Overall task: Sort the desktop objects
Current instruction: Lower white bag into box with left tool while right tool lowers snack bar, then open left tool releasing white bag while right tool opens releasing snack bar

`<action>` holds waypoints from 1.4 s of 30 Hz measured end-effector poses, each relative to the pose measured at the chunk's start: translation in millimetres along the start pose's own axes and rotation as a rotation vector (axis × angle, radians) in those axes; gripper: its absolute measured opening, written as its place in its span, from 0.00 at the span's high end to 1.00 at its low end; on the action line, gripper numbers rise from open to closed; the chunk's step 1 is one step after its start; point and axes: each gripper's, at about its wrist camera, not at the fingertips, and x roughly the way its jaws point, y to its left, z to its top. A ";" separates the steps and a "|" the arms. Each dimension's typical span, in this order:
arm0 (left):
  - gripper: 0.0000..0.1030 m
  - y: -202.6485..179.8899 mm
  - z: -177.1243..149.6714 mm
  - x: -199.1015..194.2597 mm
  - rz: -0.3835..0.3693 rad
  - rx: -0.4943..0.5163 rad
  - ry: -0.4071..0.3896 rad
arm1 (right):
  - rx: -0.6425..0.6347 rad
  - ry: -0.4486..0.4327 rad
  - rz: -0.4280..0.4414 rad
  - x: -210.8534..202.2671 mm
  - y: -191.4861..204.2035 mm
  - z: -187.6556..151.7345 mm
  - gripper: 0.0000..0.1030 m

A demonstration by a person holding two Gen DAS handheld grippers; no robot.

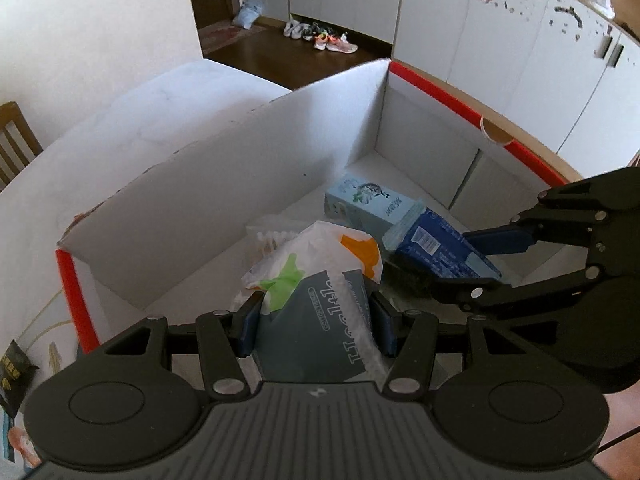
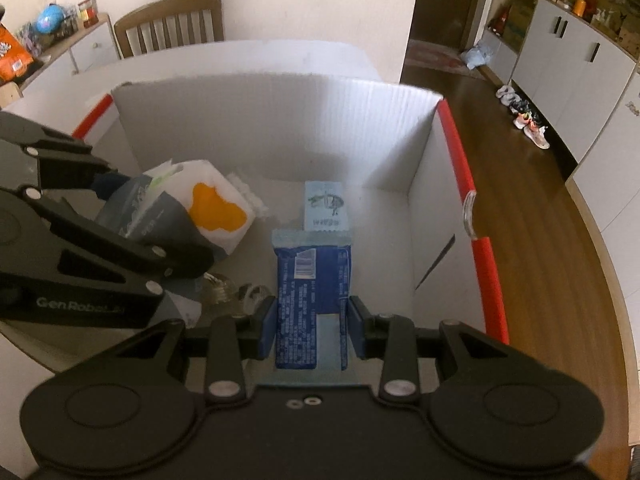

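Note:
My left gripper (image 1: 316, 330) is shut on a soft grey-and-white tissue pack (image 1: 320, 280) with orange and green patches, held over the white box (image 1: 224, 184). It also shows in the right wrist view (image 2: 188, 208). My right gripper (image 2: 312, 326) is shut on a blue packet (image 2: 312, 292), held over the box floor; the packet also shows in the left wrist view (image 1: 436, 248). A pale blue carton (image 1: 364, 200) lies on the box floor beyond both, also seen in the right wrist view (image 2: 326, 206).
The box has red-edged rims (image 2: 476, 256) and tall white walls. A clear plastic item (image 2: 228, 292) and a cotton swab case (image 1: 272, 236) lie inside. A dark snack bag (image 1: 14, 372) lies outside at left. A wooden chair (image 2: 172, 24) stands behind the table.

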 end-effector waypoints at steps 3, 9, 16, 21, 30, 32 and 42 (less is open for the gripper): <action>0.47 -0.7 2.3 4.5 0.004 0.011 0.006 | -0.009 0.005 -0.006 4.3 -2.9 0.6 0.66; 0.45 -5.6 0.0 10.9 0.006 0.059 0.035 | -0.029 0.032 0.021 7.8 -3.4 -0.9 0.66; 0.42 -5.3 -3.2 12.7 0.002 0.076 0.055 | -0.039 0.046 0.030 6.2 1.1 0.0 0.66; 0.39 -2.0 -0.5 14.0 -0.004 0.060 0.057 | -0.027 0.046 0.029 5.3 -4.8 1.8 0.64; 0.26 2.0 -2.7 10.6 -0.005 0.023 0.059 | -0.001 0.043 0.026 2.4 -9.2 -1.7 0.61; 0.25 3.2 -3.9 8.8 -0.008 0.010 0.059 | -0.001 0.038 0.028 0.9 -9.0 -1.8 0.61; 0.24 7.0 -9.4 -5.3 -0.030 -0.026 0.047 | -0.002 0.016 0.033 -9.0 -7.2 -1.9 0.60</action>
